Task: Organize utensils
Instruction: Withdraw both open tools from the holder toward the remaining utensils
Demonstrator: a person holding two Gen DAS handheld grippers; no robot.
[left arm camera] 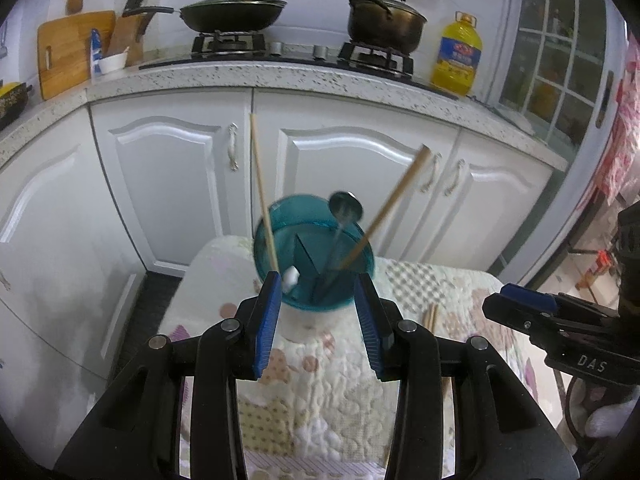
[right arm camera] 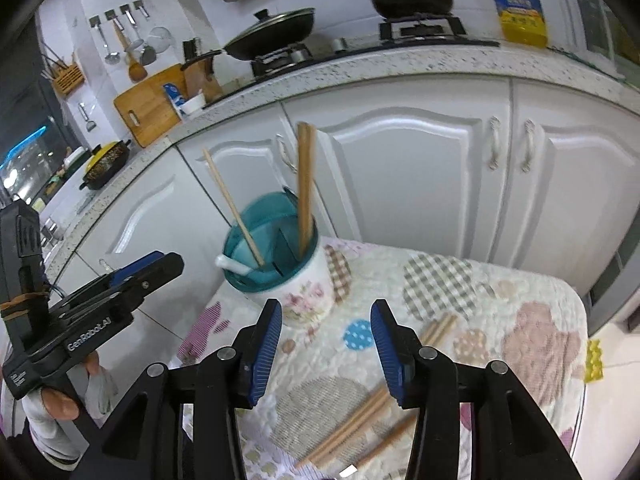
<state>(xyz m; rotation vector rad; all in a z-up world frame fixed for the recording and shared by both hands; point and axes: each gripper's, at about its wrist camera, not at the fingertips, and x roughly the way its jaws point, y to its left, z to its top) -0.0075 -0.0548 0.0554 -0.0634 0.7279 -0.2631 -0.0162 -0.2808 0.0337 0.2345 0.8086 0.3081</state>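
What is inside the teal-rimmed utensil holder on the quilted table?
Inside the utensil holder: wooden chopsticks standing upright, a white spoon, a metal spoon and dividers. Their lower ends and the holder's bottom are hidden.

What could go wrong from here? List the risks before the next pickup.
1. The utensil holder stands near the table's edge with tall chopsticks leaning out; a bump from the left tongs close by could tip it.
2. The loose chopsticks lie bunched under the open right tongs; a grab may catch several or roll some away.
3. The quilted cloth is soft, so thin sticks may be hard to pinch.
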